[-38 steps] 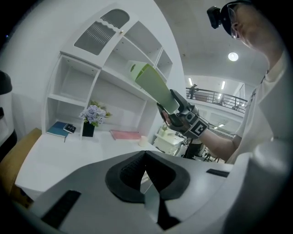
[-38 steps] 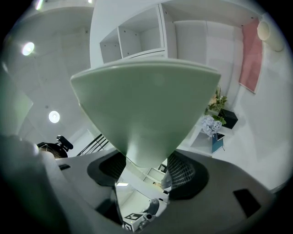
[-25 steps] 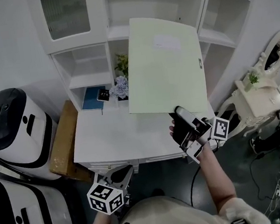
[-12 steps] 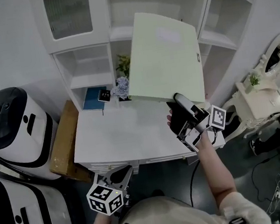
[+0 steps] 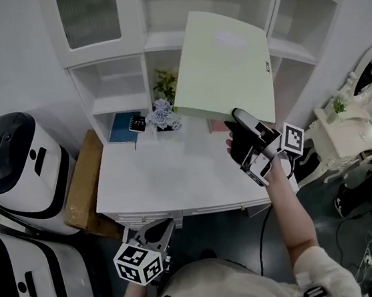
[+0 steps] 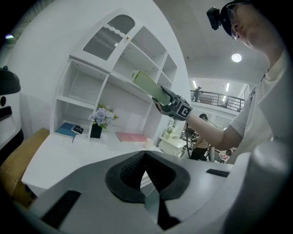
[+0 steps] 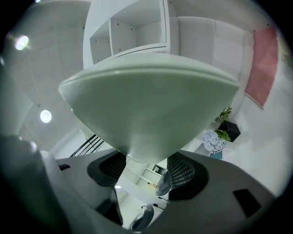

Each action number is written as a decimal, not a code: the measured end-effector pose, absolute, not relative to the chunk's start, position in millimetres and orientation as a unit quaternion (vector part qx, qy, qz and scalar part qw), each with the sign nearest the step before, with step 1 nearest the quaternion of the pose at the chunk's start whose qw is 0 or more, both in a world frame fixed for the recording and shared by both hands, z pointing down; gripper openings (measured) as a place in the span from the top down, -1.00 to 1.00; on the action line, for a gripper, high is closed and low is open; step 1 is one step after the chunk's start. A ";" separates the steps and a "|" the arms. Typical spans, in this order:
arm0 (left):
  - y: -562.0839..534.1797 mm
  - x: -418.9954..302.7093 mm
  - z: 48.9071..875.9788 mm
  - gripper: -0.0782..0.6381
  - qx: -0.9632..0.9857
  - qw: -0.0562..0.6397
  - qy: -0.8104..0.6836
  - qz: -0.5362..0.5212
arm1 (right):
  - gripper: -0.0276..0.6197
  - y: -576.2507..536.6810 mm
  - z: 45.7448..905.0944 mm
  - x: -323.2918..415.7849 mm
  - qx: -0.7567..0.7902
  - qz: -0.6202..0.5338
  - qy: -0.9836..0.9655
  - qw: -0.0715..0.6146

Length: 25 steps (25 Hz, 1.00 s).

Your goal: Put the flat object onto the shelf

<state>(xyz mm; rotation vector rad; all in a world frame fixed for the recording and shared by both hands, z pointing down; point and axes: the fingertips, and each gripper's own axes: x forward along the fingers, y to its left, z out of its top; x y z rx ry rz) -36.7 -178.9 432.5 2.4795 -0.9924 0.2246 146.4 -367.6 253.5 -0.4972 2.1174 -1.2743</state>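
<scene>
Folder (image 5: 223,66), stiff, smooth and seemingly light, sticks out ahead of our right gripper (image 5: 238,119), whose jaws clamp its near corner, so we judge it could pivot or slip there; our left gripper (image 6: 145,157) is clenched on nothing.

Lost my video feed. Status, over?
Left tool shut, empty. Right tool shut on folder, held high before the shelf, not yet on it. Flowers below on desk, nothing blocking.
</scene>
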 end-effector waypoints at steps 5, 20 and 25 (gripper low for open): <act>-177.9 -31.5 433.2 0.74 0.901 0.228 -0.361 0.081 | 0.01 -369.0 253.8 151.0 -0.188 -0.486 0.797 0.305; -180.3 -31.0 427.3 0.74 0.898 0.227 -0.368 0.079 | 0.01 -390.5 244.2 164.8 -0.210 -0.501 0.776 0.320; -178.2 -31.9 430.8 0.74 0.900 0.227 -0.364 0.080 | 0.01 -393.7 243.8 170.6 -0.223 -0.504 0.768 0.327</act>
